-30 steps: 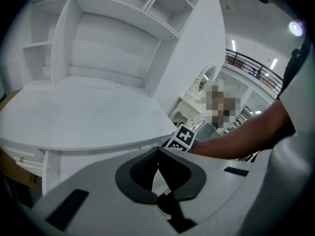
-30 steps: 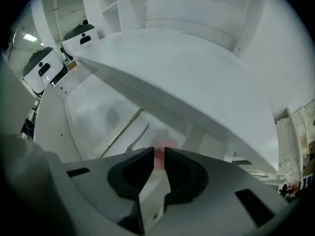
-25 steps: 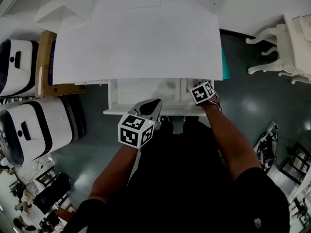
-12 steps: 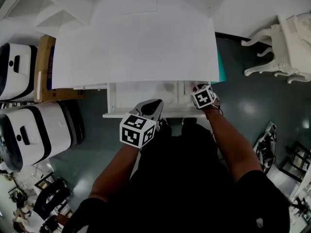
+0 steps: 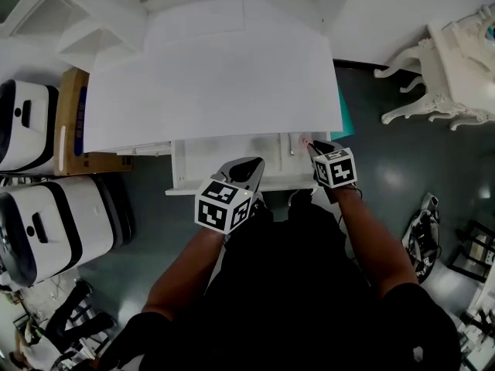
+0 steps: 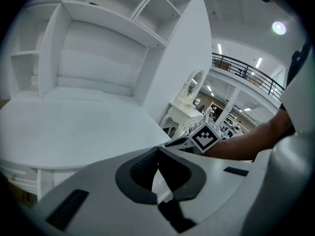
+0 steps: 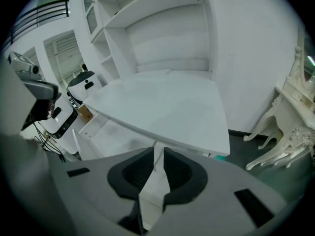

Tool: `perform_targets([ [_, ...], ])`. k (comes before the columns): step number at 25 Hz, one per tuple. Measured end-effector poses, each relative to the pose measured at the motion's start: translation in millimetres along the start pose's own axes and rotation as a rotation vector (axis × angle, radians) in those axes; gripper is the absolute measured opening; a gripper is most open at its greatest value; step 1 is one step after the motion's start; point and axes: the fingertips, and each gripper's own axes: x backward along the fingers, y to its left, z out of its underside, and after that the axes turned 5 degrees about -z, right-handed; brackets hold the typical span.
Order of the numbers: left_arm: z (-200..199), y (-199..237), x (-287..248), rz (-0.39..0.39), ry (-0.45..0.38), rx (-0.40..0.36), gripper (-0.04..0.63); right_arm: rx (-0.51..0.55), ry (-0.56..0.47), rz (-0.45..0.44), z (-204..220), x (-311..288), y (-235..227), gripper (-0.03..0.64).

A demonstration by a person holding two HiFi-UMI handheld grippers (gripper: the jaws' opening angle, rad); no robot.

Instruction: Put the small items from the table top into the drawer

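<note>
Left gripper view: left gripper [image 6: 157, 151] closed, empty; right gripper [image 7: 158, 152] barely parted.

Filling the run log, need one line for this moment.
phase: at open drawer | left tool: shut, empty, by drawer front | right tool: jaws slightly apart, empty, at drawer's right end

The table top [image 5: 209, 76] and drawer [image 5: 232, 149] are showing smooth, matt white paint, looking like painted wood. The left gripper [image 6: 157, 154] and right gripper [image 7: 158, 156] are wearing matt grey plastic shells, and their black pads [image 6: 143, 166] are looking rubbery and finely ribbed. The dark floor [image 5: 387, 168] is gleaming glossy, throwing back lights. The brown box [image 5: 73, 110] is looking like plain matt cardboard, the white machine [image 5: 54, 207] is shining like glossy plastic, and the person's shirt [image 5: 294, 284] is hanging as matt black cloth.
</note>
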Motion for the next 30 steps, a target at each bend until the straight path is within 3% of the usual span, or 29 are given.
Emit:
perform_targets([
  [6,0,-7,7,0.037,-0.007,-0.038,0.004,0.048,-0.094,-0.023,-16,39,37,0.069],
  [12,5,-12,16,0.068,-0.020,-0.076,0.003,-0.045,-0.193,-0.033,-21,72,58,0.069],
  [17,11,-19,24,0.083,-0.017,-0.121,0.004,-0.048,-0.236,-0.018,-20,94,67,0.069],
  [30,14,-31,42,-0.045,-0.082,-0.093,0.003,0.028,-0.331,-0.152,-26,130,83,0.038],
])
